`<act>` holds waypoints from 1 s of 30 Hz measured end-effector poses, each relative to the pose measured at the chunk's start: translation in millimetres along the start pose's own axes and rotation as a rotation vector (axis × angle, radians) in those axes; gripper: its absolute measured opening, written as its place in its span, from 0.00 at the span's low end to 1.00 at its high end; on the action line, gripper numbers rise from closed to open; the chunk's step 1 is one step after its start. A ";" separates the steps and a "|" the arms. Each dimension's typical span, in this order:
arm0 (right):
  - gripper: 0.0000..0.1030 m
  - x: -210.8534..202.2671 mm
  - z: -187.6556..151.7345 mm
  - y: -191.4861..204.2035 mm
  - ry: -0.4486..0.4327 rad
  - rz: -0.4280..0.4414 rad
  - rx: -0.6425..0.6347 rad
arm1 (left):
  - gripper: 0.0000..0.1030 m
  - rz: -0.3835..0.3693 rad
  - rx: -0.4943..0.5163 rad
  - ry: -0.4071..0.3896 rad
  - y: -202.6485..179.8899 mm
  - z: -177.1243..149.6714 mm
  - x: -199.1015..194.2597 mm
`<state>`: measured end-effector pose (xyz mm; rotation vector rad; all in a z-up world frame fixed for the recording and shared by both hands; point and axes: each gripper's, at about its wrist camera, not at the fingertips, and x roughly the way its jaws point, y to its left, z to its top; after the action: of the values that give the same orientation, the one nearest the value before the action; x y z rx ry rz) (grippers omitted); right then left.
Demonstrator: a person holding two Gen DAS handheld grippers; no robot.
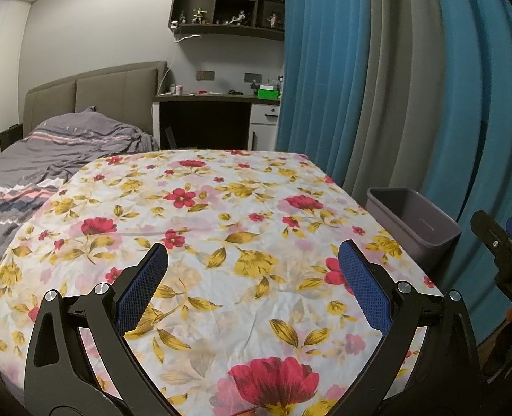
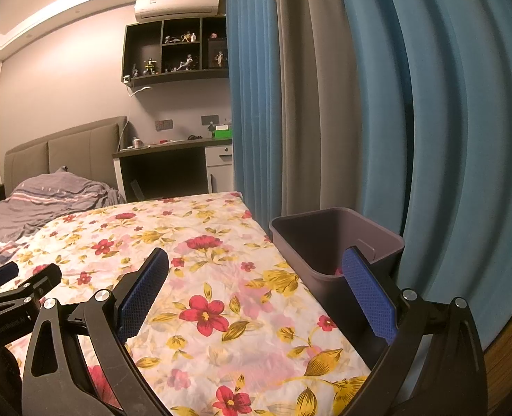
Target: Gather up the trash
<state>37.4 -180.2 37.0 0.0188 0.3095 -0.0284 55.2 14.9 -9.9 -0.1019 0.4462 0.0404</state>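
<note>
A table under a flowered cloth (image 1: 221, 228) fills the middle of both views (image 2: 200, 263). A grey trash bin (image 1: 415, 222) stands off its right edge; in the right wrist view the bin (image 2: 311, 242) shows something pink at its bottom (image 2: 339, 271). My left gripper (image 1: 254, 260) is open and empty above the cloth. My right gripper (image 2: 256, 263) is open and empty over the table's right edge, its right finger (image 2: 366, 291) in front of the bin. No loose trash shows on the cloth. Each gripper shows at the edge of the other's view (image 1: 505, 242) (image 2: 16, 287).
Blue and grey curtains (image 1: 411, 79) hang behind the bin. A bed with grey striped bedding (image 1: 48, 159) lies left of the table. A desk (image 1: 214, 111) and wall shelves with figurines (image 1: 228, 3) stand at the back.
</note>
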 end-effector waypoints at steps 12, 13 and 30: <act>0.94 0.0 -0.5 -0.1 -0.001 -0.001 0.002 | 0.94 0.000 0.002 -0.004 -3.7 1.5 0.3; 0.94 0.2 -0.6 -0.4 0.000 0.001 0.001 | 0.94 0.000 0.002 -0.003 -3.4 1.3 0.2; 0.94 0.3 -0.7 -0.5 -0.001 -0.003 0.005 | 0.94 -0.003 0.006 -0.006 -7.2 2.9 1.6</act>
<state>37.5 -180.6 36.3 0.0229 0.3086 -0.0323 58.3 8.1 -7.4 -0.0965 0.4398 0.0364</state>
